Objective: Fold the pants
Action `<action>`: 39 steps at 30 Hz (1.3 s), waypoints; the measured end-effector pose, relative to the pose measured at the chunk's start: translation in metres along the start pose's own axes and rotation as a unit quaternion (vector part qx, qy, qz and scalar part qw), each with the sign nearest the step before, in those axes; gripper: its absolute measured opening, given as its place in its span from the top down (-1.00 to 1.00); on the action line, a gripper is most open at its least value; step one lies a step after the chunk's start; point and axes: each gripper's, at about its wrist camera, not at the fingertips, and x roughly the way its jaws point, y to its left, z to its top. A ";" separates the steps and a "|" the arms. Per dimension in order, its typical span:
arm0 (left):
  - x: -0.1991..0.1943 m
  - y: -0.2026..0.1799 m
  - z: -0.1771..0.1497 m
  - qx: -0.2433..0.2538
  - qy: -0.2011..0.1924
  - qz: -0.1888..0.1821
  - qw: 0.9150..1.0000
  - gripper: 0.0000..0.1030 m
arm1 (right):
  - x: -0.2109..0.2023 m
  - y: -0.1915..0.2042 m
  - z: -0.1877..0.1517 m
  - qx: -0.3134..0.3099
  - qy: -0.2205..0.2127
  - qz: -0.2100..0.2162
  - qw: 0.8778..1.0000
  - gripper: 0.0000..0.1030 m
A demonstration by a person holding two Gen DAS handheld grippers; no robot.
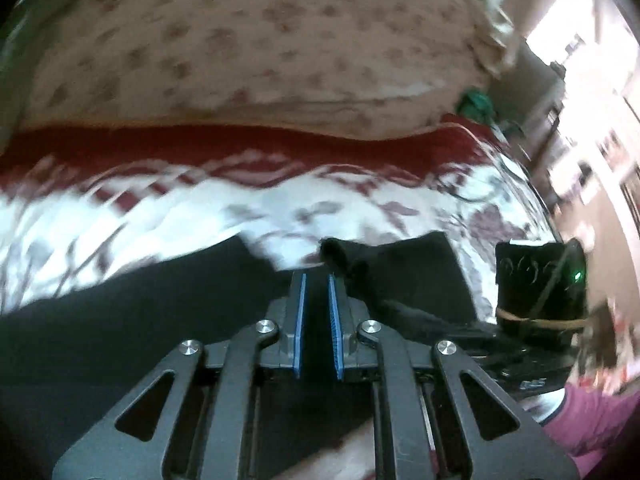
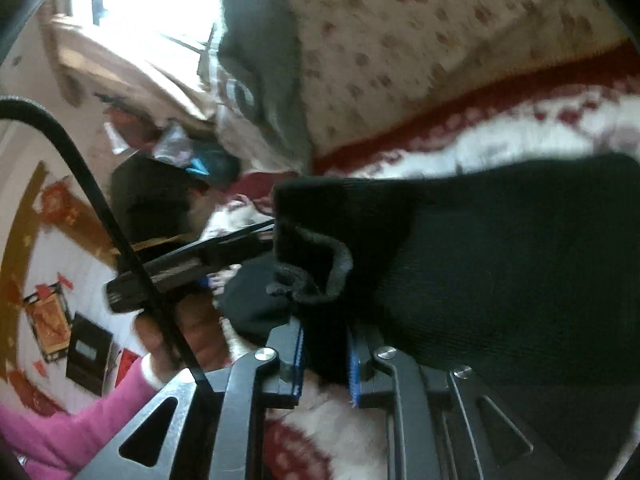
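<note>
The black pants [image 1: 132, 312] lie across a red-and-white patterned blanket [image 1: 280, 208] on a bed. My left gripper [image 1: 317, 280] is shut on a black edge of the pants that runs between its blue pads [image 1: 300, 320]. In the right wrist view the pants [image 2: 500, 260] hang as a thick black sheet with a rolled hem [image 2: 316, 264]. My right gripper [image 2: 325, 336] is shut on that fabric near the hem. The left gripper [image 2: 192, 264] shows there at the left, held by a hand [image 2: 188, 332], gripping the same end of the pants.
A cream floral duvet [image 1: 260, 40] lies beyond the blanket. The right gripper's body [image 1: 540, 280] sits at the right of the left wrist view. A grey cloth [image 2: 264, 60] lies on the duvet. Room clutter and a bright window [image 2: 160, 0] are to the side.
</note>
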 end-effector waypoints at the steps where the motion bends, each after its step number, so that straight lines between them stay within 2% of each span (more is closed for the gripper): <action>1: -0.006 0.007 -0.004 -0.012 -0.004 0.000 1.000 0.81 | 0.003 0.002 0.000 -0.007 -0.001 -0.010 1.000 0.64; 2: -0.012 0.011 -0.008 -0.019 -0.010 -0.003 1.000 0.75 | 0.003 0.005 0.001 -0.011 0.001 -0.007 1.000 0.44; 3: -0.017 0.011 -0.010 -0.022 -0.014 -0.007 1.000 0.51 | 0.001 0.008 0.002 -0.011 0.008 0.007 1.000 0.32; 4: -0.022 0.010 -0.012 -0.023 -0.019 -0.011 0.999 0.15 | -0.005 0.010 0.004 -0.005 0.015 0.026 1.000 0.14; 6: -0.032 0.006 -0.016 -0.030 -0.033 -0.026 0.999 -0.13 | -0.023 0.010 0.006 0.010 0.011 0.041 0.999 0.13; 8: -0.037 0.001 -0.018 -0.034 -0.041 -0.040 0.998 -0.13 | -0.052 0.011 0.011 0.007 -0.030 0.035 0.999 0.12; 10: -0.036 -0.010 -0.021 -0.032 -0.043 -0.033 0.998 -0.17 | -0.079 0.004 0.014 0.011 -0.064 0.016 0.998 0.05; 14: -0.017 -0.028 -0.030 -0.028 -0.025 0.011 0.999 -0.17 | -0.119 -0.026 0.019 0.035 -0.104 -0.086 0.990 0.02; 16: -0.007 -0.035 -0.034 -0.028 -0.019 0.021 0.999 -0.18 | -0.119 -0.040 0.022 0.052 -0.105 -0.111 0.987 0.02; 18: 0.007 -0.039 -0.039 -0.045 -0.002 0.039 0.998 -0.17 | -0.116 -0.057 0.025 0.073 -0.099 -0.113 0.986 0.01; 20: 0.020 -0.041 -0.044 -0.051 0.011 0.091 0.994 -0.17 | -0.103 -0.068 0.028 0.088 -0.090 -0.098 0.987 0.02; 23: 0.026 -0.040 -0.048 -0.063 0.005 0.106 0.992 -0.17 | -0.089 -0.076 0.032 0.086 -0.072 -0.093 0.989 0.04; 24: 0.026 -0.038 -0.047 -0.074 -0.001 0.105 0.992 -0.17 | -0.085 -0.075 0.034 0.078 -0.068 -0.085 0.991 0.09; 25: 0.026 -0.036 -0.046 -0.089 -0.005 0.102 0.991 -0.13 | -0.081 -0.071 0.034 0.065 -0.066 -0.084 0.992 0.25; 26: 0.026 -0.034 -0.046 -0.099 -0.006 0.101 0.990 0.00 | -0.076 -0.067 0.037 0.048 -0.066 -0.103 0.991 0.34; 27: 0.027 -0.033 -0.045 -0.106 -0.004 0.107 0.989 0.44 | -0.076 -0.063 0.037 0.038 -0.064 -0.114 0.991 0.35; 28: 0.027 -0.034 -0.045 -0.104 0.001 0.110 0.988 0.58 | -0.076 -0.060 0.038 0.033 -0.064 -0.117 0.991 0.41; 30: 0.022 -0.037 -0.049 -0.098 -0.006 0.115 0.988 0.66 | -0.082 -0.058 0.037 0.031 -0.071 -0.117 0.990 0.42; 34: 0.024 -0.038 -0.056 -0.100 -0.010 0.125 0.987 0.66 | -0.077 -0.069 0.026 0.030 -0.062 -0.170 0.983 0.42; 36: 0.021 -0.038 -0.057 -0.104 -0.015 0.124 0.987 0.66 | -0.076 -0.075 0.021 0.051 -0.082 -0.155 0.983 0.41; 39: 0.018 -0.038 -0.059 -0.106 -0.018 0.120 0.987 0.66 | -0.084 -0.072 0.021 0.067 -0.085 -0.150 0.983 0.37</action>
